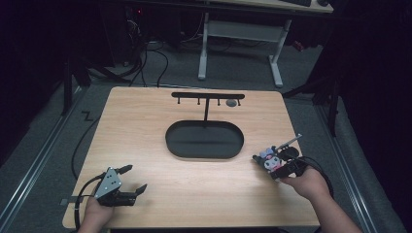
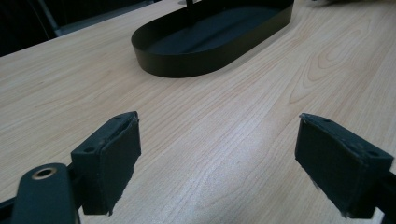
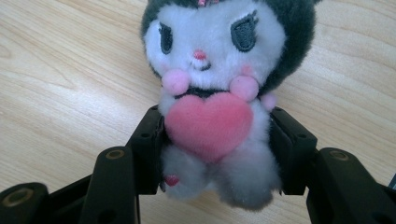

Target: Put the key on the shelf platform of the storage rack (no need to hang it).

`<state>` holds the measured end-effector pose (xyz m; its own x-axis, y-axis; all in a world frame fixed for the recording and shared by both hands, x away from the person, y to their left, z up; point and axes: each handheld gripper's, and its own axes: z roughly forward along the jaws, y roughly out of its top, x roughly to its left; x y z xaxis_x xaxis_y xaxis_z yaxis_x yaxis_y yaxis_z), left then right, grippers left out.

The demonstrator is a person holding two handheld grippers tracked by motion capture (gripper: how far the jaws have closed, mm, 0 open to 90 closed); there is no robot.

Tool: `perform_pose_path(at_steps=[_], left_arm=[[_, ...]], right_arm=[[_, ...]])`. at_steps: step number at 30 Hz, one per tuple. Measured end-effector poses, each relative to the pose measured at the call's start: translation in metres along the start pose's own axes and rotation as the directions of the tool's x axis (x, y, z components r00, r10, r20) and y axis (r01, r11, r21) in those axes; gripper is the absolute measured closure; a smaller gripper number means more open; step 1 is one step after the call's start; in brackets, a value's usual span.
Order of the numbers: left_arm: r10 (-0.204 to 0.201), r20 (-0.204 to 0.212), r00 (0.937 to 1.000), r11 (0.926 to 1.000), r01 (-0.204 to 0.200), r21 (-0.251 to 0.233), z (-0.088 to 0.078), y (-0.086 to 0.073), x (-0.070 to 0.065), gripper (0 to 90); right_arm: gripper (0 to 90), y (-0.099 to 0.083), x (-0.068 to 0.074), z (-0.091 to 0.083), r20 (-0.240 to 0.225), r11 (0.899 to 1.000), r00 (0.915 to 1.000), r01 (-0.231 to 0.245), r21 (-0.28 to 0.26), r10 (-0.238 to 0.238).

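Note:
A small plush toy (image 3: 210, 93) with a white face, dark hood and pink heart sits between the pads of my right gripper (image 3: 217, 140), which is shut on its body just above the wood. From above, the plush toy (image 1: 268, 159) and the right gripper (image 1: 267, 163) are at the table's right side, right of the black oval tray (image 1: 168, 141). At the front left, my left gripper (image 1: 135, 177) rests open with nothing in it. Bare wood lies between its two pads, and my left gripper (image 2: 219, 154) faces the black oval tray (image 2: 187, 65).
A black T-shaped stand with hooks (image 1: 208, 95) rises from the tray's far side, and a small dark object (image 1: 231, 102) hangs under its right end. The wooden table (image 1: 145, 116) ends close behind the stand. Desk legs and cables stand on the floor beyond.

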<state>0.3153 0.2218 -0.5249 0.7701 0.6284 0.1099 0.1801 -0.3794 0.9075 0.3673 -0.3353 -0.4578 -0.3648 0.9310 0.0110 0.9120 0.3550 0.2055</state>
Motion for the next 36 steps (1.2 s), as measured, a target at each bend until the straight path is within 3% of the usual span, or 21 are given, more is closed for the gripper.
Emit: perform_pose_path(at_steps=[15,30,36], left_arm=[[-0.021,-0.004,0.9998,0.9996,0.021,-0.018,0.001,-0.001,0.006,15.0],[-0.002,0.005,1.0000,0.9997,0.002,-0.024,0.014,0.005,0.005,15.0],[0.001,-0.018,0.9998,0.9999,-0.002,-0.017,0.014,0.005,0.005,14.9]], right_arm=[[47.2,0.008,0.009,-0.015,-0.012,1.000,0.9999,0.006,-0.023,-0.007],[47.3,0.018,0.018,-0.034,-0.005,0.998,0.9998,0.018,-0.062,-0.019],[47.4,0.026,0.022,-0.036,-0.013,0.997,0.9995,0.028,-0.076,-0.029]])
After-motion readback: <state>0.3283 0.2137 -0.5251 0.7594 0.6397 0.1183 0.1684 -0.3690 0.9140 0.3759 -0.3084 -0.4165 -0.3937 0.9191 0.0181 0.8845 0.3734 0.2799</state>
